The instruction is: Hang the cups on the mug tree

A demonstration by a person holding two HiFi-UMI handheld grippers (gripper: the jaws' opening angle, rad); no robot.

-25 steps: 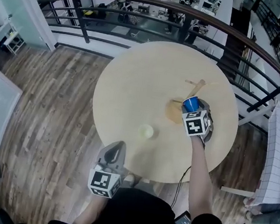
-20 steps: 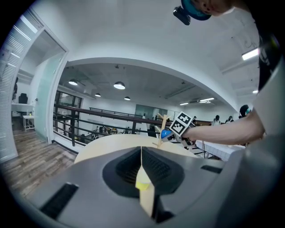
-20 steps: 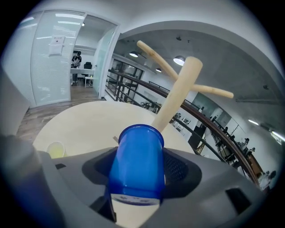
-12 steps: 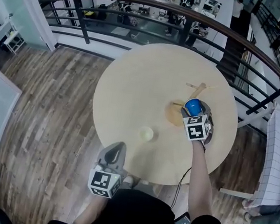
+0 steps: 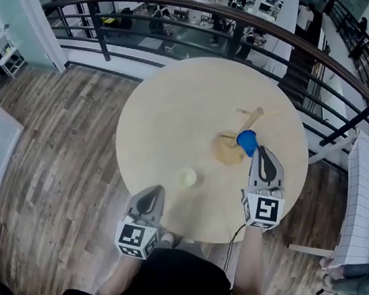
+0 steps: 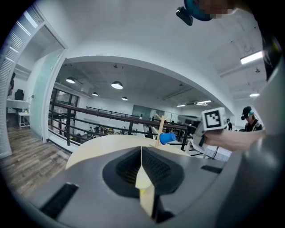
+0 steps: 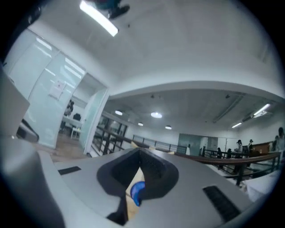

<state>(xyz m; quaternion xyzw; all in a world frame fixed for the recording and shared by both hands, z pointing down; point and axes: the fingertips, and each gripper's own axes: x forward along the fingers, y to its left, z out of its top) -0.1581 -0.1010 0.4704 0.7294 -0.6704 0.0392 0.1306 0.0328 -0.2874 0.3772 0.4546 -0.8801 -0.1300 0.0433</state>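
Wood-plank flooring (image 5: 64, 133) is surrounding a round, pale wooden worktop (image 5: 168, 120), and a dark metal railing (image 5: 191, 4) is curving behind its far edge.

The person is holding both grippers over the near side of the worktop. The left gripper (image 5: 157, 190) is hovering at the near edge with its jaws pressed together and nothing between them. The right gripper (image 5: 260, 152) is pointing at the right half of the worktop. Its jaws are closing, with the tips drawn nearly together and nothing pinched. The right gripper view is showing only a strip of blue through the remaining gap.

The mug tree (image 5: 227, 151) is standing right of the worktop's centre on a round wooden base. The blue cup (image 5: 246, 142) is hanging on its side from the tree, clear of the worktop and just beyond the right gripper's tips. The pale yellow cup (image 5: 188, 176) is standing upright on the worktop, well apart from the tree and near the left gripper.
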